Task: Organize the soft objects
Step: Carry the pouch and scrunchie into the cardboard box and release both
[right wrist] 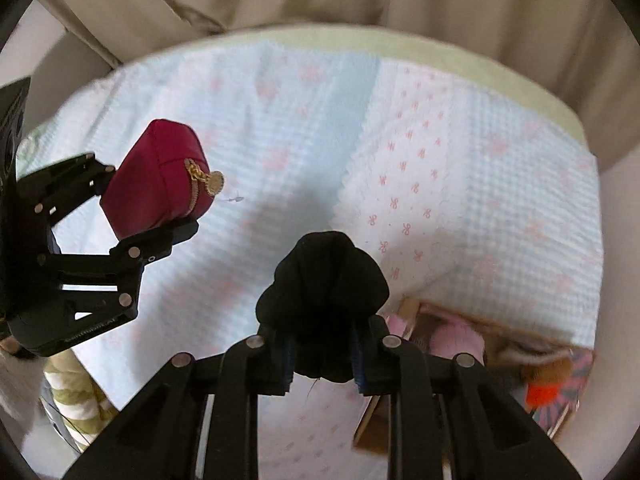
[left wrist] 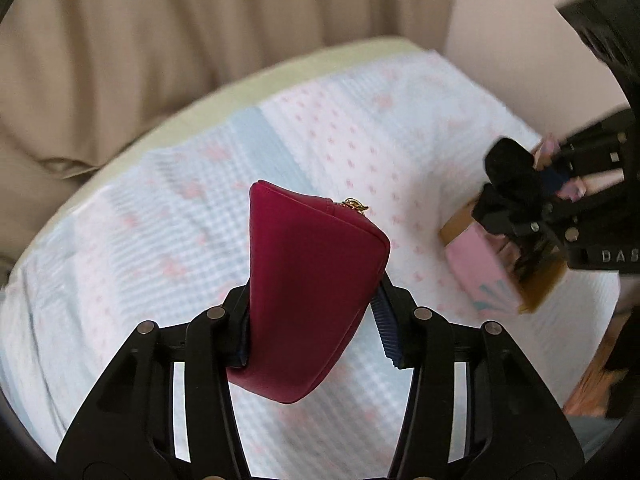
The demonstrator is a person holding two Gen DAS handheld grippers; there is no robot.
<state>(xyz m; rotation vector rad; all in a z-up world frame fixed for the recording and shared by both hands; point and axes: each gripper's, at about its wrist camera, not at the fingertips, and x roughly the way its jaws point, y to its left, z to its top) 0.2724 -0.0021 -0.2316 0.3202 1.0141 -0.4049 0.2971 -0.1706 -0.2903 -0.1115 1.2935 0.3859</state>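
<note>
Crimson fabric fills the near centre of your left wrist view: your left gripper [left wrist: 316,336] is clamped on a red zip pouch [left wrist: 308,292], which stands up between the two fingers and is lifted clear of the bed. In the right wrist view that same pouch [right wrist: 158,184] sits at the left, with its gold zipper pull [right wrist: 214,182] hanging off the end that faces the camera.

Your right gripper [right wrist: 322,364] is closed on a black soft bundle [right wrist: 324,292], squeezed between the blue pads and bulging above them; you cannot tell what kind of item it is. From the left wrist view this gripper [left wrist: 516,216] is off at the right, with the black bundle [left wrist: 508,172] held above a cardboard box [left wrist: 500,272].

Near right in the right wrist view, the box [right wrist: 404,308] lies on the bed and holds pink fluffy things [right wrist: 456,340]. At the near left edge a green-and-white striped cloth [right wrist: 76,400] shows.

Under both grippers spreads the quilt [right wrist: 460,160], pale blue and white with small pink bows. Beyond its far edge a pale green sheet [right wrist: 360,40] shows, and behind that hang beige curtains [left wrist: 180,20].
</note>
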